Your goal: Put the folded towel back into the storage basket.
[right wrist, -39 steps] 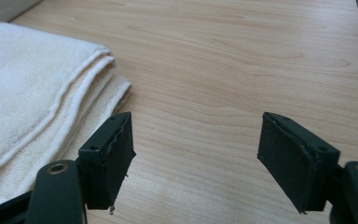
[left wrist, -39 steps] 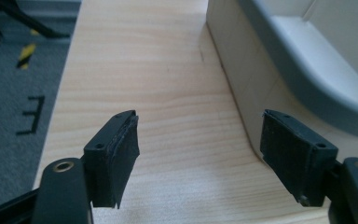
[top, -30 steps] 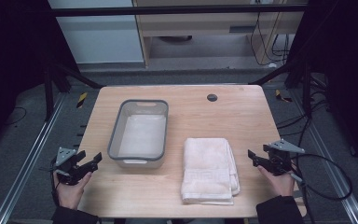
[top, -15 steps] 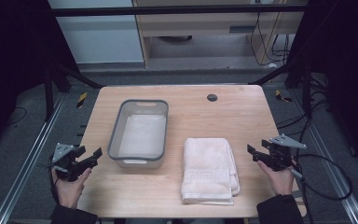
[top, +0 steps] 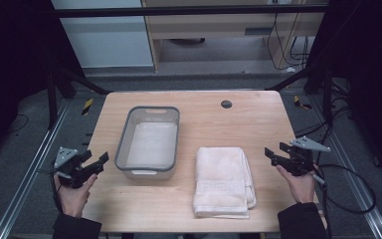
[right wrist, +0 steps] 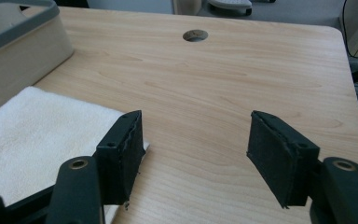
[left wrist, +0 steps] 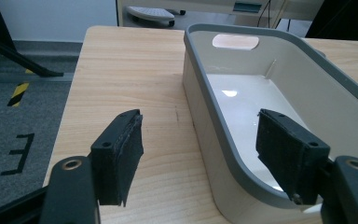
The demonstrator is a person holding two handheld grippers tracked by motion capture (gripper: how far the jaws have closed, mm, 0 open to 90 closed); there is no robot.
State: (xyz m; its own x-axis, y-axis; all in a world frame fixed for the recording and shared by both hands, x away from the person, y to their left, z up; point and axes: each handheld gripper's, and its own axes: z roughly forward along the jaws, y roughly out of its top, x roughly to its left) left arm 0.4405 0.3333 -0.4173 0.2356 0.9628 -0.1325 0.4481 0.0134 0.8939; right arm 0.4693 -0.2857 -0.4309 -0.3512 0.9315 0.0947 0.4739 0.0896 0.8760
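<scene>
A grey-rimmed plastic tub (top: 149, 141) stands empty on the wooden table (top: 219, 119), left of centre. To its right a folded white towel (top: 222, 180) lies flat near the front edge. My left gripper (top: 97, 161) hovers open at the table's left edge, jaws pointing at the tub's near left corner (left wrist: 223, 140). At the right edge my right gripper (top: 272, 155) is open too, aimed toward the towel (right wrist: 37, 135), whose corner lies by the left pad (right wrist: 123, 151). Nothing sits between either pair of jaws.
A round cable hole (top: 226, 104) marks the table's far side, seen too in the right gripper view as a cable hole (right wrist: 195, 35). Dark frame bars (top: 64, 79) and cables (top: 348, 184) flank the table. Bare wood lies between tub and far edge.
The left gripper has drifted slightly outward to the left and up; the right gripper has lifted a little. Tub and towel have not moved.
</scene>
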